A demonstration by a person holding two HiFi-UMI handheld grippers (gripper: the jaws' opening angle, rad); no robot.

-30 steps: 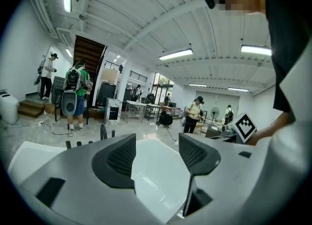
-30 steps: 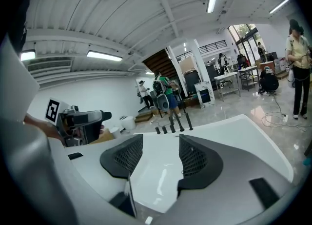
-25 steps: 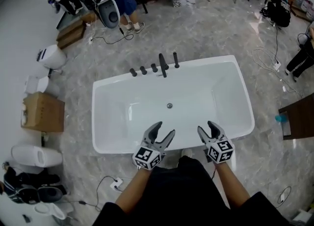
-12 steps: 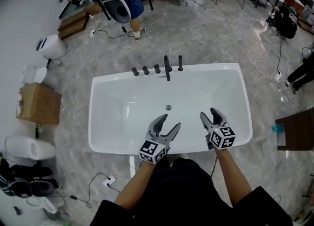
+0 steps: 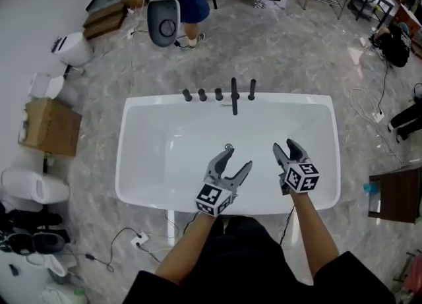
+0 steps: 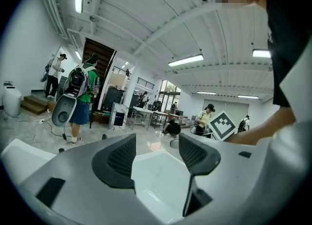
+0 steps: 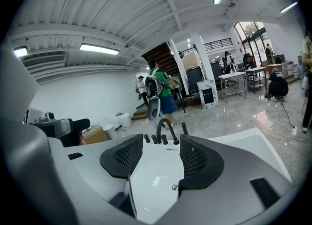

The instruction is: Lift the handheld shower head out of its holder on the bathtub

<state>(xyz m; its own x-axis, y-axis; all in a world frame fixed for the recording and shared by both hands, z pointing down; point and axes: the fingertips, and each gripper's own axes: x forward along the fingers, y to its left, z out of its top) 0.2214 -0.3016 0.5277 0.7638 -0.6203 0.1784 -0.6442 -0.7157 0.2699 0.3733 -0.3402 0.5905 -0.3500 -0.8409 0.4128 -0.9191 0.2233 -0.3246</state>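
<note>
Bathtub (image 5: 122, 164) sits closer under you than a second ago: you have stepped in. The left tongs (image 5: 236, 159) and right tongs (image 5: 285, 147) now hang over the basin, not the near rim. Both are wide apart, with nothing between them. The handheld shower head (image 5: 252, 90), likely the upright rod right of the spout (image 5: 234, 96), stands on the far rim, well apart from both; reach pending. No legible writing; the marker cube (image 5: 214, 198) shows patterns only.

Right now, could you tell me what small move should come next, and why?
Probably reach the right tongs forward across the bathtub toward the shower head, seemingly the rightmost black fitting on the far rim. The right tongs and the left tongs are both open and empty over the near side, well short of it.
</note>
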